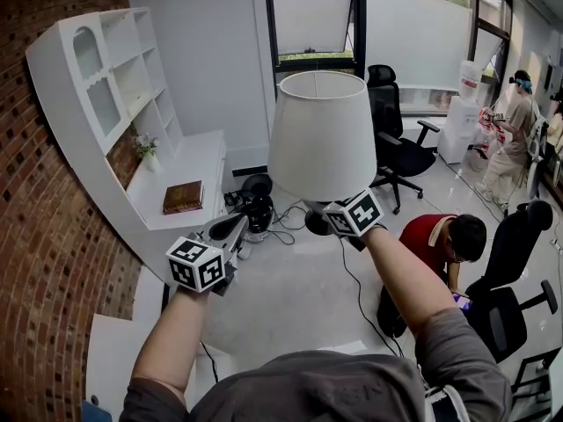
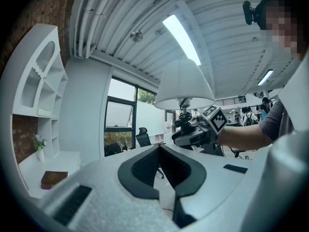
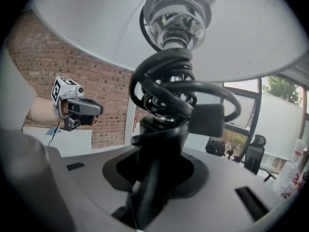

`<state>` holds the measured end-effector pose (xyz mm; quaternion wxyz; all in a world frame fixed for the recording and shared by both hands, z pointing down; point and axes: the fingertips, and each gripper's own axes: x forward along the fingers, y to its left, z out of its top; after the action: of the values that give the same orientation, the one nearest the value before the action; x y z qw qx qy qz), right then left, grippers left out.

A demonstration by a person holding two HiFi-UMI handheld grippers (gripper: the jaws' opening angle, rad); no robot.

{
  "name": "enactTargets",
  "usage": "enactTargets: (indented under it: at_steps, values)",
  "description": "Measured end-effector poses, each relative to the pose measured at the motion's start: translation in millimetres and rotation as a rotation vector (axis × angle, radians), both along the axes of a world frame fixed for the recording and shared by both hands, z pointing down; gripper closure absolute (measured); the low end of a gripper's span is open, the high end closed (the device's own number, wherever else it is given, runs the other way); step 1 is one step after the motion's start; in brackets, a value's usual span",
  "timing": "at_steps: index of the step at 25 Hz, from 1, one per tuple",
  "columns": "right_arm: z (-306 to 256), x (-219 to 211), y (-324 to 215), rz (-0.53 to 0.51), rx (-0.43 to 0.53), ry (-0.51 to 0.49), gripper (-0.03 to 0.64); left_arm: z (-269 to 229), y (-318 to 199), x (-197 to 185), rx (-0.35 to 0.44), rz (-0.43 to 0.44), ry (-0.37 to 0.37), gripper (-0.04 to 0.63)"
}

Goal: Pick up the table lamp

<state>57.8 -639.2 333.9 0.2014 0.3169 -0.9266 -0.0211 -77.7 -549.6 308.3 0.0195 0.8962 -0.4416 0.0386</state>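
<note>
- Right gripper (image 3: 157, 151): jaws clamped on the stem of the table lamp (image 1: 321, 134), which is held off the floor.
- Left gripper (image 2: 159, 151): left of the table lamp, jaws together and empty.

White lamp shade (image 1: 321, 134), black stem (image 3: 160, 151) and coiled cord (image 3: 166, 88) — red-brown brick wall (image 1: 40, 236), white shelf (image 1: 66, 55), brown book (image 1: 183, 197).

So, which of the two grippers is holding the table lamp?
The right gripper: its jaws clamp the table lamp by the dark stem under its white shade. The left gripper holds nothing.
</note>
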Motion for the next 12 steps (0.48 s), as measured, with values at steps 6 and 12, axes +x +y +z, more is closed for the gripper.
enactTargets:
  at_steps: [6,12]
  values:
    - [0.6,-1.0,-4.3,0.004,0.006,0.003,0.492,0.0,-4.5,-2.5,0.003,0.002,0.002,0.592]
    - [0.0,1.2,-3.0,0.001,0.008,-0.001,0.492,2.0,-4.1,2.3,0.001,0.004,0.001,0.592]
